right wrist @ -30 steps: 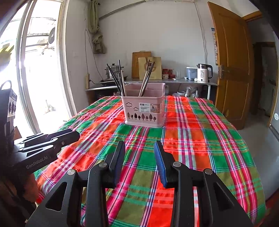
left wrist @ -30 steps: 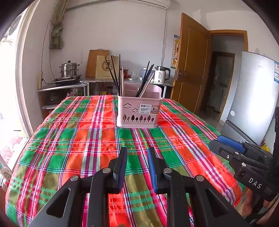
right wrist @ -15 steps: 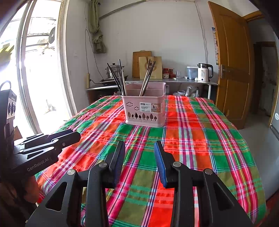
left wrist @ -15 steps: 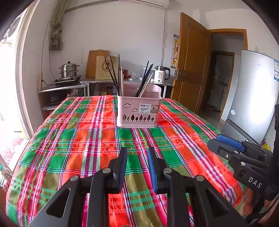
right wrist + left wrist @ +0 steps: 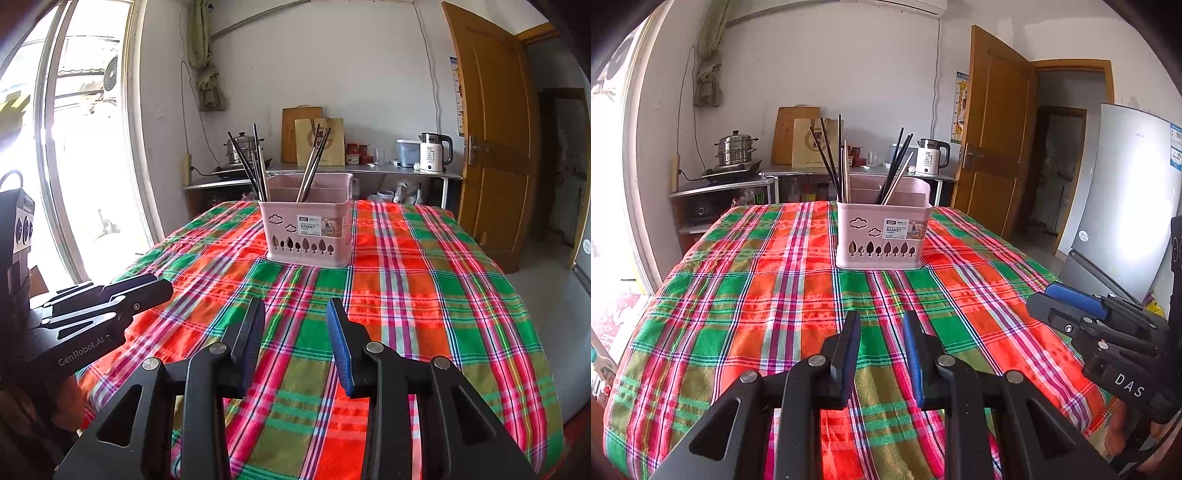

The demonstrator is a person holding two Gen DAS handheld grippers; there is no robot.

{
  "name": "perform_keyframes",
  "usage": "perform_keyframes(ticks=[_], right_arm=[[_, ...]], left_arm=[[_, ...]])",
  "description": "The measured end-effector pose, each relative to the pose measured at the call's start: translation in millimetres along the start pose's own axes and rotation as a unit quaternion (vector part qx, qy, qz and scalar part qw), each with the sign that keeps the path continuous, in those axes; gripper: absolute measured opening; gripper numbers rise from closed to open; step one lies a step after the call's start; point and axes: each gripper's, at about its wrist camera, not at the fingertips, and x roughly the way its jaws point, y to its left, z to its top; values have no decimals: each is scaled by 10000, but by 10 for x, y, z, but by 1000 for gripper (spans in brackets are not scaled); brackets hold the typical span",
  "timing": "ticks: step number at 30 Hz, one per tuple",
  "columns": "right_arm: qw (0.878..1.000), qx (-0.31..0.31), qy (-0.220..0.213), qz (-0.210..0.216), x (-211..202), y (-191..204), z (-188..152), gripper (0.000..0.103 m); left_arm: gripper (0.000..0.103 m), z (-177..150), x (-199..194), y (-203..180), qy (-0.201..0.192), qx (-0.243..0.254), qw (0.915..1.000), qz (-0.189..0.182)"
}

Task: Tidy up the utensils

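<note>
Nearest, the left gripper [image 5: 881,325] and the right gripper [image 5: 295,314] hover low over a plaid tablecloth [image 5: 746,295], both with jaws parted and nothing between them, the right pair wider. Straight ahead of both, well apart and about equally far, stands a pink basket [image 5: 882,236]. Dark chopsticks [image 5: 827,158] stand upright in its compartments, leaning outward in two bunches.
</note>
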Motion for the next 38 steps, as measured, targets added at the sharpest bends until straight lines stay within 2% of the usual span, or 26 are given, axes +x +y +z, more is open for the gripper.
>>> perform_keyframes(ticks=[38], right_arm=[[10000,-35,6,6,3,12,2,36]], left_arm=[[23,-58,-58,-18,-45,-54,9999,-85]])
